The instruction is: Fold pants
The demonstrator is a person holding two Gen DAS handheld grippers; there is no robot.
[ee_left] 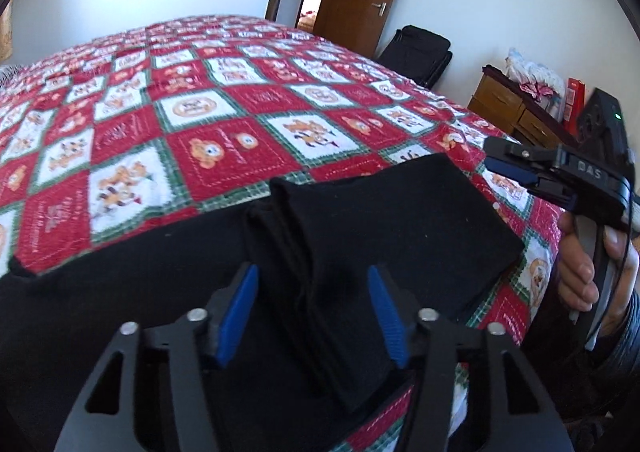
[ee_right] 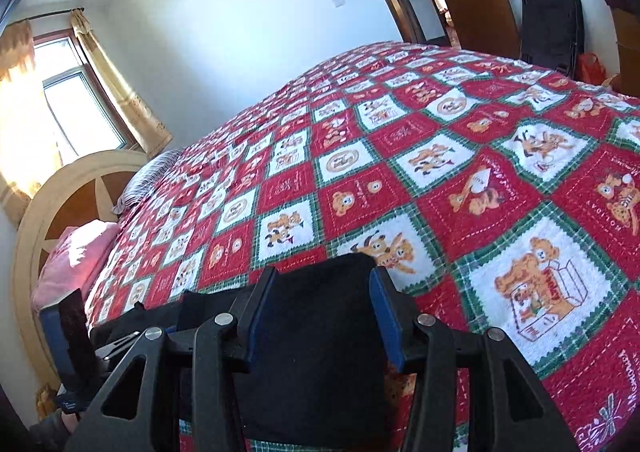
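Your black pants (ee_left: 360, 236) lie on the bed (ee_left: 224, 155) at its near edge, already doubled: a folded stack sits on top, and a flat dark stretch runs off to the left along the edge.

Left gripper (ee_left: 314, 312): jaws wide, blue pads on either side of the layered fold edge, nothing pinched. The stack's ridge of layers runs straight out from these jaws, so the fold edge lies along your pointing direction, not across it.

Right gripper (ee_right: 320, 316): jaws wide in the right wrist view, black cloth filling the gap between the pads. I cannot tell whether the pads touch it. In the left view that gripper (ee_left: 516, 167) hangs off the right side of the stack, above the quilt.

Judgement: the left gripper is nearer the open layers; the long remaining axis runs left along the bed edge. The next fold likely carries cloth along that axis.
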